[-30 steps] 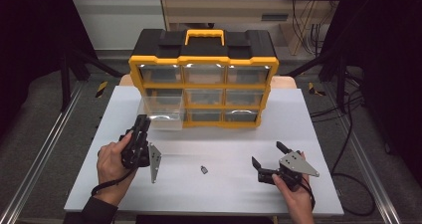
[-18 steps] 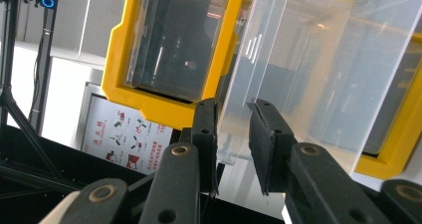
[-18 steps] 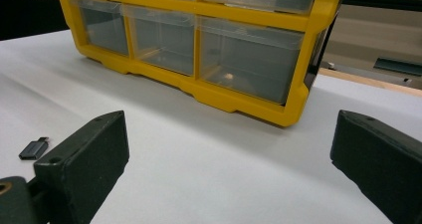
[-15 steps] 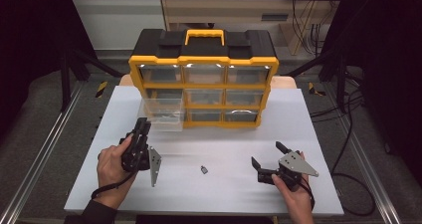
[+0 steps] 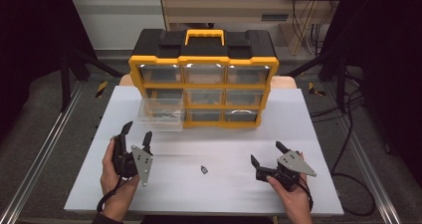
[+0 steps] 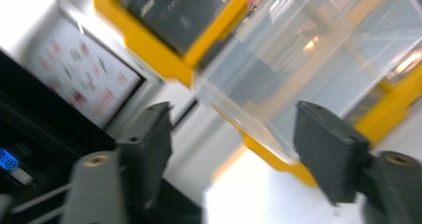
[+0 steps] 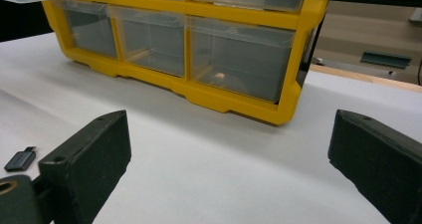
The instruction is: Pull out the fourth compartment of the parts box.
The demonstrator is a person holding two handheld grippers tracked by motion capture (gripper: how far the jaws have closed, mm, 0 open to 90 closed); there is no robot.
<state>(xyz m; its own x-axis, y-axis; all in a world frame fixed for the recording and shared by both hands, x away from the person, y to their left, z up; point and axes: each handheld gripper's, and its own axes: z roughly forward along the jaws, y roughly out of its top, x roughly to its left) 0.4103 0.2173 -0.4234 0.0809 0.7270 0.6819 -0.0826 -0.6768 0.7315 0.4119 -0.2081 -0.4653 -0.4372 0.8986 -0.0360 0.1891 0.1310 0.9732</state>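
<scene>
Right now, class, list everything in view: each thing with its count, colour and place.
Organiser cabinet: one, yellow and black, far middle of table.
Pulled-out drawer: one, clear, sticking out of the cabinet's left column.
Small part: one, dark, on the table between the claws.
Table: one, white.
Left claw: one, black, open, near the drawer; its jaws have just been opening, nothing between them.
Right claw: one, black, open, near right.

No legible text anywhere, poster (image 6: 82, 77) with print too blurred to read, blue display (image 6: 8, 160) with unreadable digits
</scene>
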